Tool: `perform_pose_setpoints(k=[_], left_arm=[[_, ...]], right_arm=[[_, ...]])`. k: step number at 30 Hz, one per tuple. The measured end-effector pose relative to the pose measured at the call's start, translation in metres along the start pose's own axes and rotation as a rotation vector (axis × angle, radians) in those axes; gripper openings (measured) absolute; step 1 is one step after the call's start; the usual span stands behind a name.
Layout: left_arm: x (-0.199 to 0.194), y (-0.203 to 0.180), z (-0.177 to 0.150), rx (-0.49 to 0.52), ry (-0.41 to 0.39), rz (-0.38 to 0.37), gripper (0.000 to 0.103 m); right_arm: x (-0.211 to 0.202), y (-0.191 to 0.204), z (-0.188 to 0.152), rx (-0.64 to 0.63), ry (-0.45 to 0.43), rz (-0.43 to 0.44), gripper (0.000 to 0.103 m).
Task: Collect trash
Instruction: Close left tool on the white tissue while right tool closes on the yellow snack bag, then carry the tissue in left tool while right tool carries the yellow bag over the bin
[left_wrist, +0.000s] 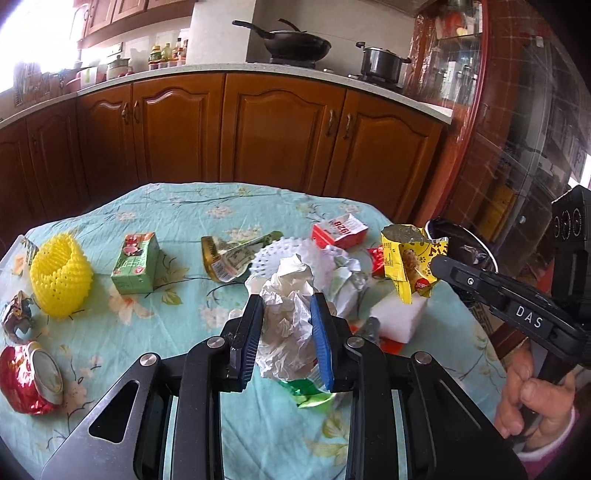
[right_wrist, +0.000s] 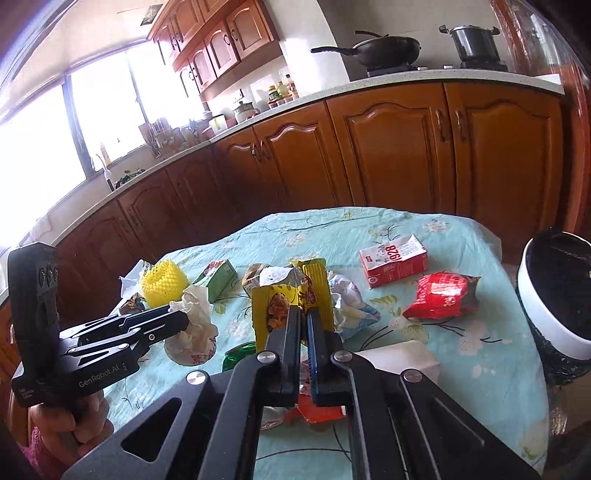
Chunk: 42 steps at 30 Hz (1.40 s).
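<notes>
While my left gripper (left_wrist: 286, 332) is clamped on a crumpled white paper wad (left_wrist: 290, 291), blue pads pressed into both its sides at the centre of the left wrist view, my right gripper (right_wrist: 303, 314) has its jaws nearly together, pinching a yellow snack wrapper (right_wrist: 282, 299) at mid-frame of the right wrist view. Wrapper also shows at right of the left view, hanging from the black fingers, clear of the cloth.

Table (left_wrist: 177, 199) under a pale blue floral cloth. Litter on it, left view: yellow foam fruit net (left_wrist: 61, 277) at left, green drink carton (left_wrist: 136, 263) beside it, crushed red can (left_wrist: 29, 376) lower left, red-and-white carton (left_wrist: 340, 230) upper centre. Right view: red foil packet (right_wrist: 441, 295) right of centre; white-rimmed bin (right_wrist: 550, 314) with black liner at right edge, beside the table. Bit of green foil (left_wrist: 310, 395) lies under the wad.
</notes>
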<state>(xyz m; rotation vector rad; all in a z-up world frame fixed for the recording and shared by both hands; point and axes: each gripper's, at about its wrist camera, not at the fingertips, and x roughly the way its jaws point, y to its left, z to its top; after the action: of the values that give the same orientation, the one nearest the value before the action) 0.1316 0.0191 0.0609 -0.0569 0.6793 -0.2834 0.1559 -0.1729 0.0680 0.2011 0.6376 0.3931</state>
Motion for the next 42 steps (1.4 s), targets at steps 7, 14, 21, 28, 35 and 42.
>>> perform_pose_setpoints(k=[7,14,21,28,35,42], left_arm=[[0.013,-0.041,0.009,0.045,0.020,-0.079,0.025],[0.035,-0.091,0.015,0.112,0.067,-0.155,0.025],[0.057,-0.138,0.020,0.175,0.116,-0.221,0.025],[0.079,-0.178,0.035,0.224,0.145,-0.282,0.025],[0.107,-0.213,0.057,0.262,0.183,-0.325,0.025],[0.147,-0.249,0.086,0.292,0.247,-0.349,0.025]], right_arm=[[-0.031,-0.037,-0.004,0.043,-0.025,-0.078,0.003],[-0.059,-0.082,-0.009,0.104,-0.039,-0.170,0.003],[-0.082,-0.119,-0.011,0.148,-0.052,-0.247,0.003],[-0.097,-0.154,-0.009,0.188,-0.065,-0.312,0.003],[-0.103,-0.184,-0.002,0.220,-0.059,-0.360,0.003],[-0.092,-0.219,0.014,0.235,0.005,-0.390,0.003]])
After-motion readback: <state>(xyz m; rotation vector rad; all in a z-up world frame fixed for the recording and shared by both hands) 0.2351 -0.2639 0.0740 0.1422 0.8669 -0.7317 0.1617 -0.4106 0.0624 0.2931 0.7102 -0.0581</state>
